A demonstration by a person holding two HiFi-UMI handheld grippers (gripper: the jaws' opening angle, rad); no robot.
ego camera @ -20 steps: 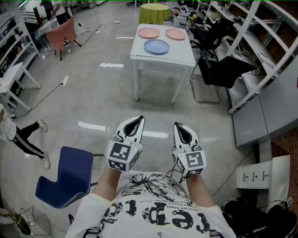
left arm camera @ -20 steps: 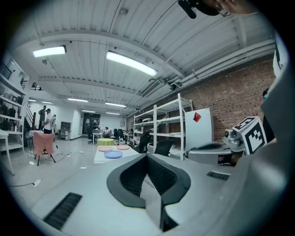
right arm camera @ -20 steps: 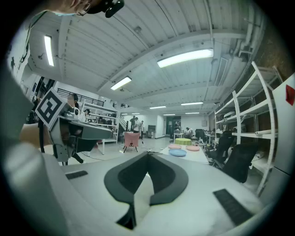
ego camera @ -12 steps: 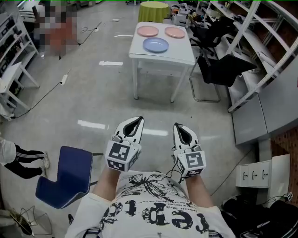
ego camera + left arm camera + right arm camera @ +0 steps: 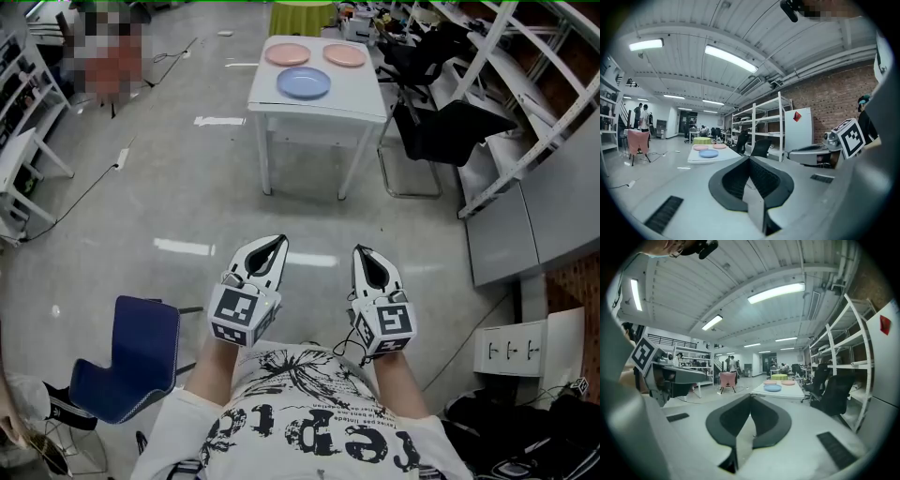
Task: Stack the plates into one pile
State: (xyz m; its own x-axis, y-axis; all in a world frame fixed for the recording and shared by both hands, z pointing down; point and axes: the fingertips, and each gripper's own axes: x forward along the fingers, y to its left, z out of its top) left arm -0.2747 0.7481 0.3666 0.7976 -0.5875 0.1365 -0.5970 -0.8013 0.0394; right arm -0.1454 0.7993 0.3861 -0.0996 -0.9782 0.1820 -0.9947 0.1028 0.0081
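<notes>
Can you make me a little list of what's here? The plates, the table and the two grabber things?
plates: three, not stacked yet
blue plate: nearest the table's front edge
left pink plate: behind the blue one
right pink plate: beside the other pink one, apart from it
white table: far ahead across the floor
left gripper: shut, holding nothing
right gripper: shut, holding nothing
blue chair: on the floor, at the person's left

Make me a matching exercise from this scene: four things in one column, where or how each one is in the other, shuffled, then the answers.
Things:
1. blue plate
2. blue chair
3. left gripper
4. black chair

Place or state:
A. jaws shut, nothing between them
B. on the white table
C. on the floor, lower left of the head view
D. right of the white table

Pairs: 1-B, 2-C, 3-A, 4-D
</notes>
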